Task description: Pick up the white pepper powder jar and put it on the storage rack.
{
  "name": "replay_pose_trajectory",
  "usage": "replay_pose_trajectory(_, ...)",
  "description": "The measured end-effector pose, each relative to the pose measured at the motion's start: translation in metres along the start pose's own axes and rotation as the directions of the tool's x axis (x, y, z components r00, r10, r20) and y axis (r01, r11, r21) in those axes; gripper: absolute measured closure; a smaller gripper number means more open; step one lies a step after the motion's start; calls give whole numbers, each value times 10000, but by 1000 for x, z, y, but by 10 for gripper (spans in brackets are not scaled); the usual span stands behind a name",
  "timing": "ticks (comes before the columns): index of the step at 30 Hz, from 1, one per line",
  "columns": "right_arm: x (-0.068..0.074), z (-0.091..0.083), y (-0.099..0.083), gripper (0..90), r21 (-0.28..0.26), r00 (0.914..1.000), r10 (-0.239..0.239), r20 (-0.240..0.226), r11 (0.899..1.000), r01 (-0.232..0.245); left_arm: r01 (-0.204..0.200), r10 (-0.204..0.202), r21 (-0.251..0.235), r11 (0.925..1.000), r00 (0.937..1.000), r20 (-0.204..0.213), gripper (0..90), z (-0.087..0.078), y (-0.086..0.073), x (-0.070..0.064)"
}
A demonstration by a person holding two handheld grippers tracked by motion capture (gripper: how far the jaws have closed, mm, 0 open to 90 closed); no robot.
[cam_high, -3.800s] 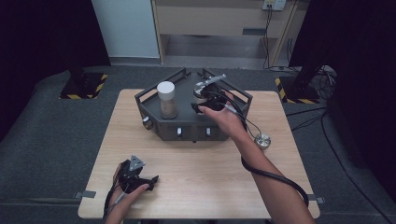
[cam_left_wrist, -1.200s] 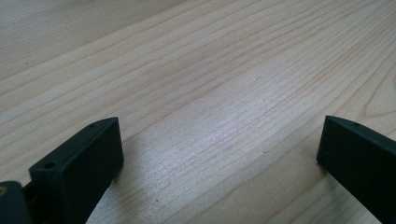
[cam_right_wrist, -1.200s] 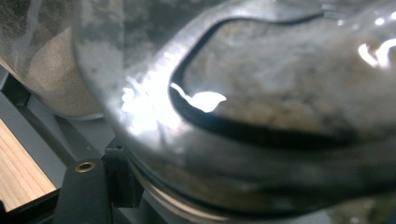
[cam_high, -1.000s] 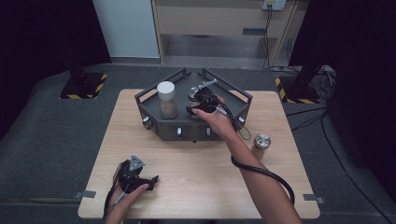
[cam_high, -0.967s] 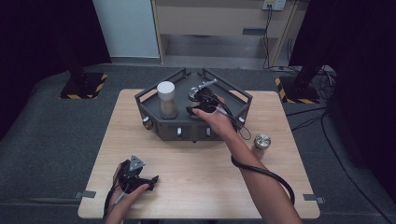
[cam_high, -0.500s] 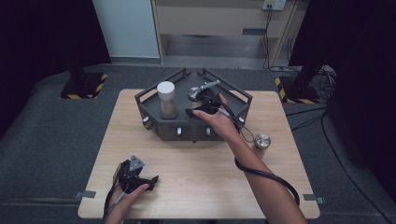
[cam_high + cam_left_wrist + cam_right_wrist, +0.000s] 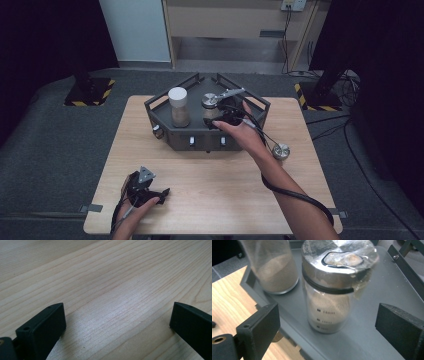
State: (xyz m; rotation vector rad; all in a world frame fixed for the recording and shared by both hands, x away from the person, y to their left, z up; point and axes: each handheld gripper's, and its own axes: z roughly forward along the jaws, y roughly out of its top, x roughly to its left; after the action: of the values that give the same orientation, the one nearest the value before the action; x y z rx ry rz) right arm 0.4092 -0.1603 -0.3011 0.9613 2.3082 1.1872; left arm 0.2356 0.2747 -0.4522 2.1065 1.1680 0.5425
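My left gripper (image 7: pixel 150 192) rests idle on the table (image 7: pixel 107 277), jaws wide apart, out of the way. My right gripper (image 7: pixel 327 325) hangs over the grey tray (image 7: pixel 387 285), jaws spread with the shaker (image 7: pixel 332 290) standing upright between them, untouched, so I judge I can close on it. Beyond my left jaw stands a jar (image 7: pixel 274 267). The shaker's marks read roughly 150; the lower ones blur.

two jars (image 7: pixel 178 106) of powder stand on one grey tray (image 7: pixel 250 102), and one metal lid (image 7: pixel 280 151) lies on the table (image 7: pixel 210 190).
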Motion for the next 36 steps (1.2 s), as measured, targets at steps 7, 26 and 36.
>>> replay_pose_trajectory(7, -2, -21, -6, 36, -44, 9999, 113, -42, 9999, -113, 2, -2, -2, 10000, 10000, 2, 0, 0, 0, 0)
replay_pose_trajectory(26, -12, -47, -20, 28, 70, 9997, 114, -227, 9999, -113, 1, -1, -1, 10000, 10000, 2, 0, 0, 0, 0)
replay_pose_trajectory(36, -21, -68, -34, 28, 82, 9998, 155, -109, 9998, -154, 4, -4, -4, 10000, 10000, 0, 0, 0, 0, 0)
